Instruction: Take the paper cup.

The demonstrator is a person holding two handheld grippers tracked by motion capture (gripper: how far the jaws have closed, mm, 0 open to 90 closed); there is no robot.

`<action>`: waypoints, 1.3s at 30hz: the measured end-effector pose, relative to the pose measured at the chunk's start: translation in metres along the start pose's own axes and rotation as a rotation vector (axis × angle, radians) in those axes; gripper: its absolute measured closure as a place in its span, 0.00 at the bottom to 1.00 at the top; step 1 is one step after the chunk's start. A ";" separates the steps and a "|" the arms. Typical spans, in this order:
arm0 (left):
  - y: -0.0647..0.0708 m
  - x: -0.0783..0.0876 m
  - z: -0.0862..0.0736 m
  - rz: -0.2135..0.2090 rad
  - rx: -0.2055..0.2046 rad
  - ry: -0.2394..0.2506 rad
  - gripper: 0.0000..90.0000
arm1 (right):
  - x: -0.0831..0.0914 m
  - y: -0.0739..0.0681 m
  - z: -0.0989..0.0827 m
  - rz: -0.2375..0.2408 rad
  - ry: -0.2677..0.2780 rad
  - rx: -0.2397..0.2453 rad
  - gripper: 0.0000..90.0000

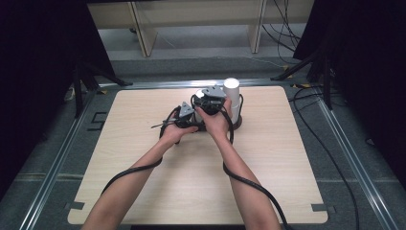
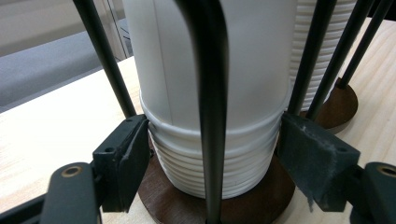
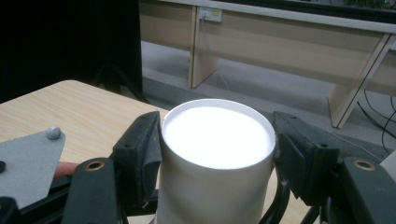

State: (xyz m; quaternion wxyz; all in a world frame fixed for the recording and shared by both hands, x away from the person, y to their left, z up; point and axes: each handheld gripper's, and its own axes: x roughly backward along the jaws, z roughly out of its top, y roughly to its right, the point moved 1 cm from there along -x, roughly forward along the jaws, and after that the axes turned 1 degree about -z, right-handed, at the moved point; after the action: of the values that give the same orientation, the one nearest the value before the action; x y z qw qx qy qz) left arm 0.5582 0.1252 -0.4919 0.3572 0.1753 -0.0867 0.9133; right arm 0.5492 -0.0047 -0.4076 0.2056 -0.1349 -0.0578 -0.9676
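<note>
High view shows us working at the far middle of the counter [image 1: 143, 191], where two wire racks on dark round bases hold stacks of white paper cups. Our left tongs [image 2: 212, 158] sit low, pads pressing either side of the ribbed rims of the nested stack [image 2: 210, 163], just above the wooden base [image 2: 261, 205] and between the black wire uprights [image 2: 205, 93]. Our right tongs [image 3: 217, 154] pinch the top cup [image 3: 217, 158] just under its upturned white bottom, one pad on each side.

We judge the step to be separating one cup from the stack: the left holds the pile down while the right has the top cup. Next calls for a straight upward pull along the wires, with the lower grip firm so only one cup comes free. A second stack [image 2: 317, 46] stands in the neighbouring rack, just beside. What lies inside the inverted cups we cannot tell.
</note>
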 end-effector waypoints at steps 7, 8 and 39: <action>0.001 0.000 0.001 0.005 -0.007 -0.008 0.28 | 0.009 0.000 0.012 0.007 0.047 0.004 0.40; 0.001 0.000 0.001 0.005 -0.007 -0.008 0.28 | 0.009 0.000 0.012 0.007 0.047 0.004 0.40; 0.007 0.056 0.003 0.004 -0.033 0.018 0.19 | 0.075 0.014 0.050 0.124 0.216 -0.051 0.41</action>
State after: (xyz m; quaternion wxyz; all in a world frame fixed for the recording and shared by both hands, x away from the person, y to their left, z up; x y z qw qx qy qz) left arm 0.5163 0.1542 -0.4678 0.3589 0.1609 -0.0987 0.9141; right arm 0.5008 -0.0379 -0.3377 0.2664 -0.0383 -0.0023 -0.9631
